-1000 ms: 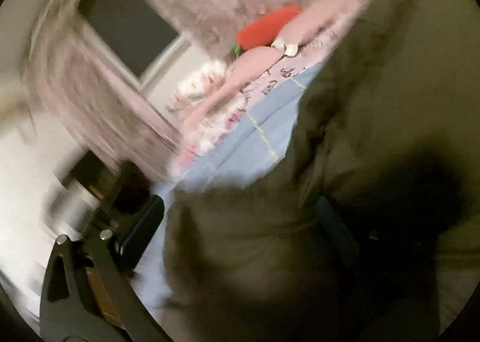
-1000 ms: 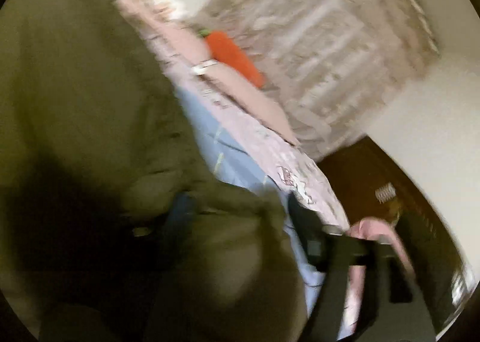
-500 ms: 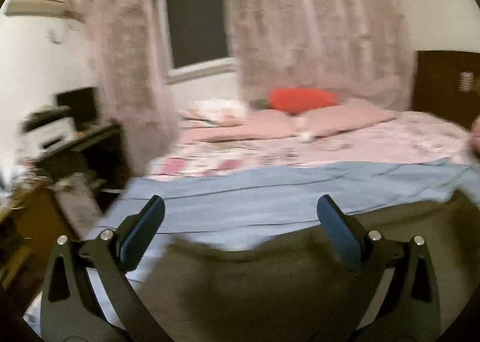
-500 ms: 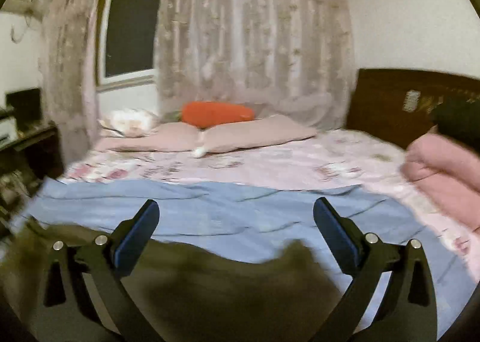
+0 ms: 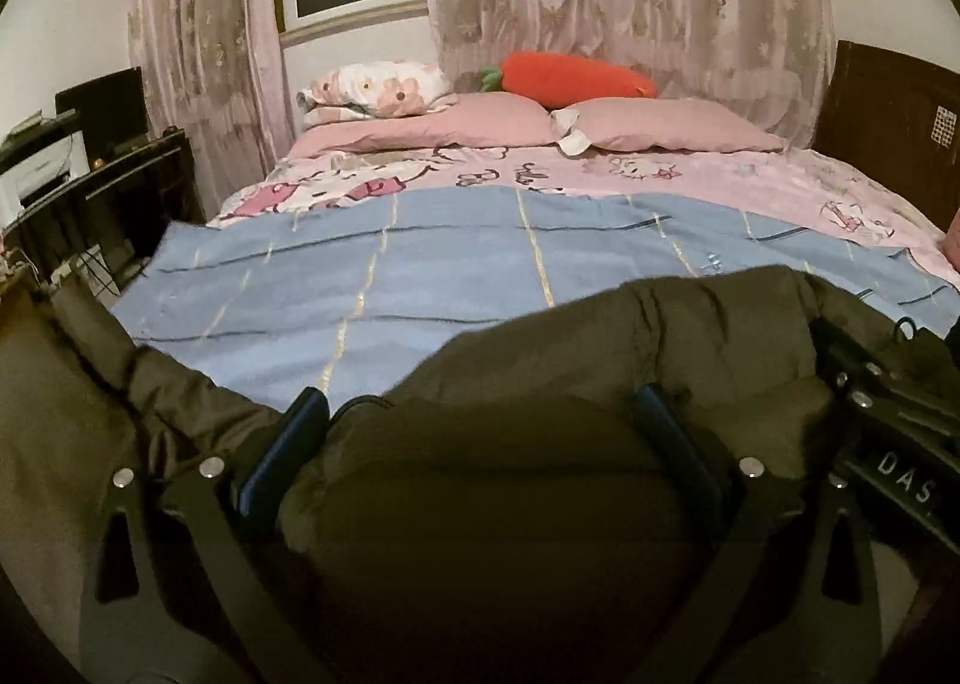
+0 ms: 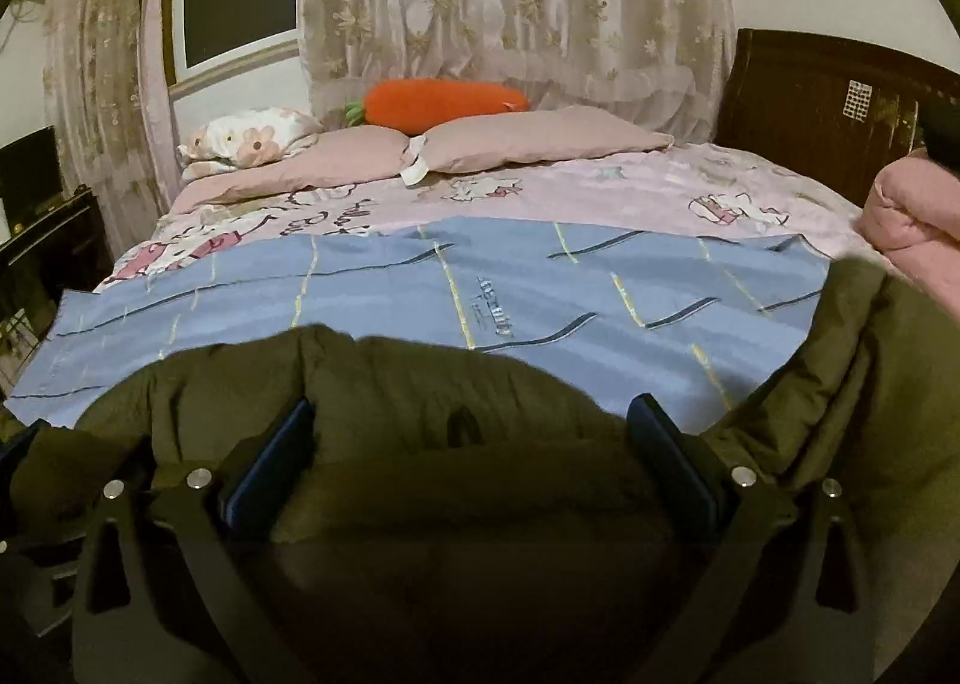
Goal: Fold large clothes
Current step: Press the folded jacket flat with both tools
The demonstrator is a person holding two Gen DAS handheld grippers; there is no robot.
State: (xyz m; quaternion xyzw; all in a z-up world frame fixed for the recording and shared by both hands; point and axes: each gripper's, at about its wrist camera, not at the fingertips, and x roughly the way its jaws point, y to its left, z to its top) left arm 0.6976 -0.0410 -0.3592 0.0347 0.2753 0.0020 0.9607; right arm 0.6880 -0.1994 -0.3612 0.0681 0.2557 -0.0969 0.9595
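A big olive-green padded jacket [image 5: 690, 336] lies on the near edge of the bed, on a blue checked blanket [image 5: 456, 258]. It fills the lower half of both views; in the right wrist view the jacket [image 6: 432, 384] bulges up between the fingers. My left gripper [image 5: 480, 414] is open, its jaws wide apart with jacket fabric lying between them. My right gripper [image 6: 474, 414] is open the same way over the jacket. The right gripper's body shows at the right edge of the left wrist view [image 5: 900, 444].
Pink pillows [image 5: 660, 126], a flowered pillow [image 5: 372, 87] and an orange carrot plush [image 5: 570, 78] lie at the bed's far side. A dark desk [image 5: 120, 186] stands on the left. A wooden headboard [image 6: 840, 114] and a folded pink quilt [image 6: 912, 216] are on the right.
Both grippers swung from a tilted, blurred pose holding the jacket up to level. They opened, and the jacket now lies on the bed under them.
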